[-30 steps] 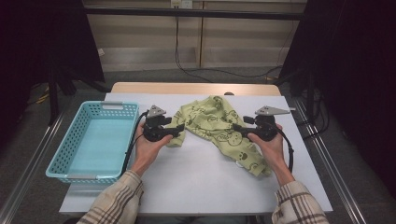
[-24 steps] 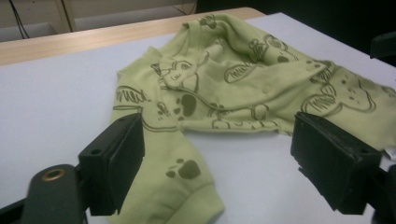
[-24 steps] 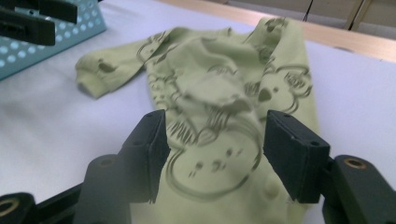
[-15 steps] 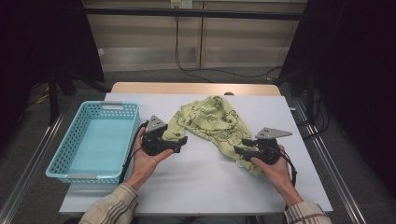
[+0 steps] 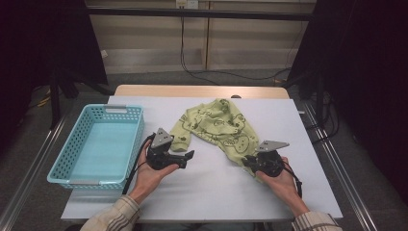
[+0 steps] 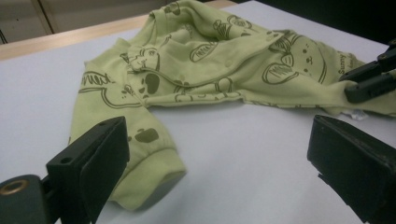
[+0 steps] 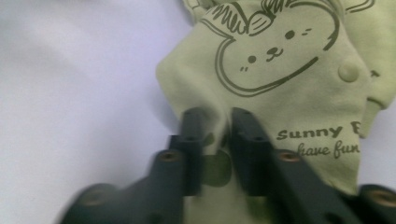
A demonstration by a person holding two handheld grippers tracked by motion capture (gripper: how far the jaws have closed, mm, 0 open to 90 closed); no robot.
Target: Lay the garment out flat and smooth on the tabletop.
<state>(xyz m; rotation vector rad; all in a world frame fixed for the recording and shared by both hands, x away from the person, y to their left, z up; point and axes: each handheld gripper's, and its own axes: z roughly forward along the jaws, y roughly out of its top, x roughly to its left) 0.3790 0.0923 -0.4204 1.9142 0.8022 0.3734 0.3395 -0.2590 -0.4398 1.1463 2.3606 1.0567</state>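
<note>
Two hand-held grippers: right hand-held gripper (image 7: 215, 140) has been closing, seemingly pinching the soft, limp green printed cotton garment (image 5: 216, 126); left hand-held gripper (image 6: 219, 154) gapes wide beside its cuff, the best hold.

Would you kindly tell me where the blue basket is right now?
In the high view the blue basket sits at the table's left edge, just left of the left tongs, apart from the green garment.
</note>
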